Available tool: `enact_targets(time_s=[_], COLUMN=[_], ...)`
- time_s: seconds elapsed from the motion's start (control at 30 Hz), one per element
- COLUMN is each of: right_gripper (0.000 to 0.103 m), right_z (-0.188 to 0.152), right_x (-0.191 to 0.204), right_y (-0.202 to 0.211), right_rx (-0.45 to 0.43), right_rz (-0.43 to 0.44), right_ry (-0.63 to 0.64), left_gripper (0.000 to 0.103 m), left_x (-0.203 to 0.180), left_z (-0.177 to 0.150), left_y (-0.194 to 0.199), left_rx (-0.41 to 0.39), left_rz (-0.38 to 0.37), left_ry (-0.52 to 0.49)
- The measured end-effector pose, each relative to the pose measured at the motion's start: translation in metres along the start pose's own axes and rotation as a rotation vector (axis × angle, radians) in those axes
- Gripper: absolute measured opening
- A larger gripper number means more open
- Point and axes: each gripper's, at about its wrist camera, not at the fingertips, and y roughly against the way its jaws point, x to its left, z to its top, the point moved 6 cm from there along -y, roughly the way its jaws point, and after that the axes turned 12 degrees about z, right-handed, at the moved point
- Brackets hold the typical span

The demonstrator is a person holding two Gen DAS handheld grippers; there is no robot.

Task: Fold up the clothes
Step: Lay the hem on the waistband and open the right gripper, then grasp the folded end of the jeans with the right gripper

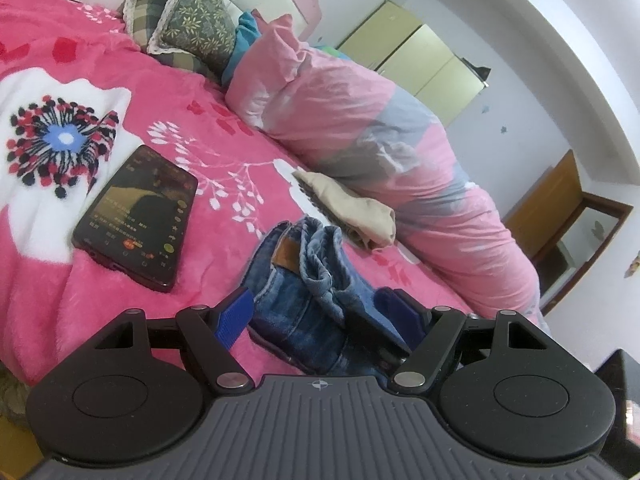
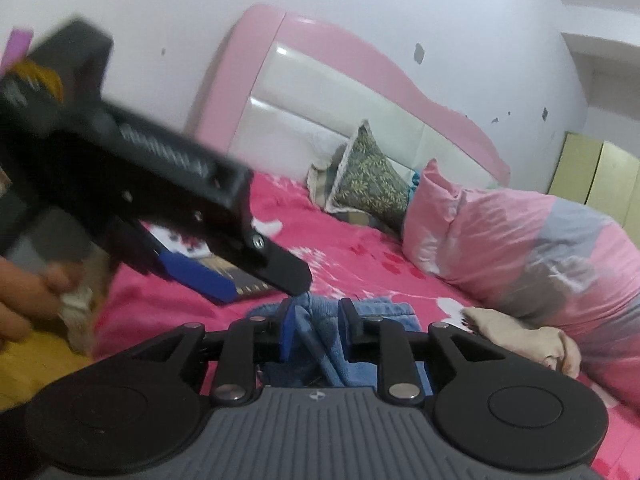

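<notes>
On the pink bed (image 1: 80, 300), jeans (image 1: 304, 300) are bunched between the spread left gripper (image 1: 316, 312); a denim fold is flanked, unpinched, by the narrowly parted right gripper (image 2: 318, 328).

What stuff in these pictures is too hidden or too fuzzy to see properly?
- Left wrist view: the near end of the jeans is hidden behind the left tongs.
- Left wrist view: the words on the phone screen are too small to read.
- Right wrist view: the hand is blurred and cut off by the left edge.
- Right wrist view: whether the right tongs pinch the denim is unclear; folds fill the gap.
- Right wrist view: the beige cloth is bunched up, its type unclear.
</notes>
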Motion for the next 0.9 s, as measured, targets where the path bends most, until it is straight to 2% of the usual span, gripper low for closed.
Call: enact_targets(time_s=[0.1,0.2,0.33,0.53,0.6,0.7,0.77,0.9], right_gripper=[0.022,0.015,0.013,0.009,0.007,0.007,0.007,0.007], right_z=[0.003,0.005,0.001,-0.010,-0.018,-0.023,-0.028,-0.040], right_x=[-0.013,-0.037,-0.068,-0.076,-0.072,-0.076,-0.086,-0.103], right_y=[0.013,0.020,0.019,-0.014,-0.028,-0.032,-0.023,0.008], right_rx=[-0.022,-0.041,-0.026,0.055,0.080,0.027,-0.033,-0.111], right_rz=[0.006,0.034,0.032,0.096,0.141,0.174,0.226,0.224], right_ry=[-0.100,-0.243,-0.416,-0.540,-0.587,-0.698,-0.831,-0.961], left_gripper=[0.075,0.071,0.064,0.056,0.056,0.055,0.055,0.055], left_x=[-0.002,-0.004,-0.008,-0.023,-0.027,-0.030,-0.032,-0.038], left_z=[0.002,0.005,0.007,0.008,0.008,0.008,0.009,0.011], left_y=[0.000,0.003,0.006,0.005,0.002,0.000,0.001,0.000], left_rx=[-0.013,-0.033,-0.054,-0.070,-0.069,-0.066,-0.076,-0.084], left_rz=[0.006,0.017,0.011,-0.011,-0.013,-0.018,-0.018,-0.023], left_ry=[-0.012,-0.023,-0.042,-0.090,-0.098,-0.094,-0.093,-0.101])
